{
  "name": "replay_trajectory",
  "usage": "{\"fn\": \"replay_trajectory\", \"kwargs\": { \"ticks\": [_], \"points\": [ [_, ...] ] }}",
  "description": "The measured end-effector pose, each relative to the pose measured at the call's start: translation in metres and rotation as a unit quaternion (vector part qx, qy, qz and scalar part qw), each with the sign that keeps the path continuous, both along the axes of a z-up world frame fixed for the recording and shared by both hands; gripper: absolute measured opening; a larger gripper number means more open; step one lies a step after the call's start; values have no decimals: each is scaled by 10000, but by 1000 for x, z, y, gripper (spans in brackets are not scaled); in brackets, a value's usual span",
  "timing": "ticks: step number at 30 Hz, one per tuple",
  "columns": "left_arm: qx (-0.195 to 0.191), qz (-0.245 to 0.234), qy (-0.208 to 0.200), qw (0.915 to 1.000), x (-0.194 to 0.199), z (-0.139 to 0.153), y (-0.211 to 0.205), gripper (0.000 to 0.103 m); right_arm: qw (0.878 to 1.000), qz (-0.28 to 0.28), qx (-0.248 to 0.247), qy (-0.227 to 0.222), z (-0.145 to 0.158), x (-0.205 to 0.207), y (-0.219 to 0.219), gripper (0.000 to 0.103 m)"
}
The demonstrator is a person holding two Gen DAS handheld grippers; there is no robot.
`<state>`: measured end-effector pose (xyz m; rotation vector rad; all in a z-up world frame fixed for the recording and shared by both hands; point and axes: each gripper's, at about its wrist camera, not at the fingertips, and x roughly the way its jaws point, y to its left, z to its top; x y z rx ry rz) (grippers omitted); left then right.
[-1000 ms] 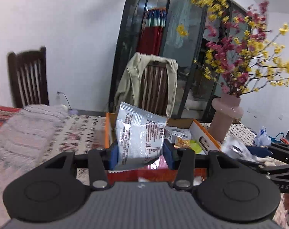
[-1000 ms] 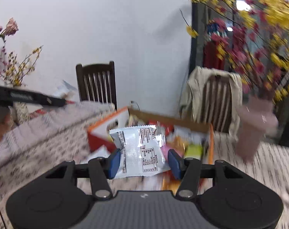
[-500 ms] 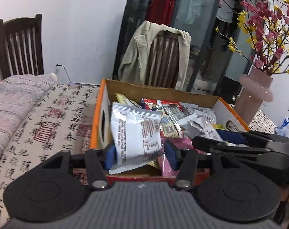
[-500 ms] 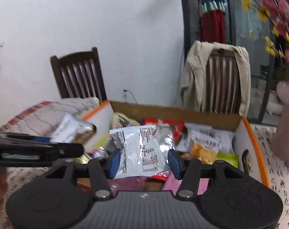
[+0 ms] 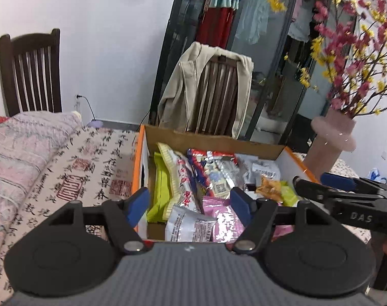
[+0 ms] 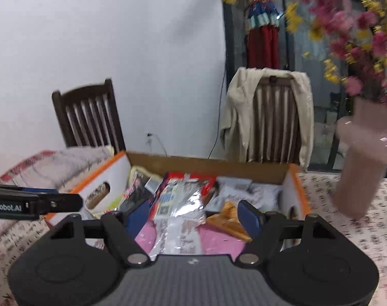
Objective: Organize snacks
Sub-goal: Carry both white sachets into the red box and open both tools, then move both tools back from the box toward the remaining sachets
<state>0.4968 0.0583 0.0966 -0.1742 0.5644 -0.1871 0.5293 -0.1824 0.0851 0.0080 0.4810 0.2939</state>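
An open cardboard box [image 5: 213, 141] with orange edges holds several snack packets. A silver packet [image 5: 187, 227] lies at its near end beside a pink one [image 5: 227, 223]. My left gripper [image 5: 190, 204] is open and empty just above the box's near edge. My right gripper [image 6: 193, 215] is open and empty over the box [image 6: 206, 164]; a silver packet [image 6: 179, 223] lies in the box below it. Each gripper shows from the side in the other's view.
A pink vase [image 5: 328, 145] with red and yellow blossoms stands right of the box. A chair [image 5: 216, 94] draped with a beige jacket stands behind it, another dark chair [image 5: 30, 71] at the left. A folded blanket [image 5: 17, 148] lies on the patterned tablecloth.
Both grippers have opened and let go of their silver packets, which now lie in the box. Both grippers came down closer over the box.
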Motion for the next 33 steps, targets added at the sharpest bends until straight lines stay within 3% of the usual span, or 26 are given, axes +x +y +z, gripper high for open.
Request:
{"fn": "replay_trajectory", "kwargs": {
  "ticks": [7,13,26,33],
  "points": [
    [215,-54,-183,9996,-48,25,3,80,9995,-37,-259,-180,31,-39,-21,76],
    [344,-64,-222,9991,-109,25,5,85,9991,124,-266,-301,41,-91,-31,81],
    [277,236,-160,9992,-243,-5,-7,90,9987,335,-67,-375,15,-219,-49,87],
    [122,261,164,9995,-302,-27,-23,91,9992,298,59,-274,-6,-281,-66,88]
  ]
}}
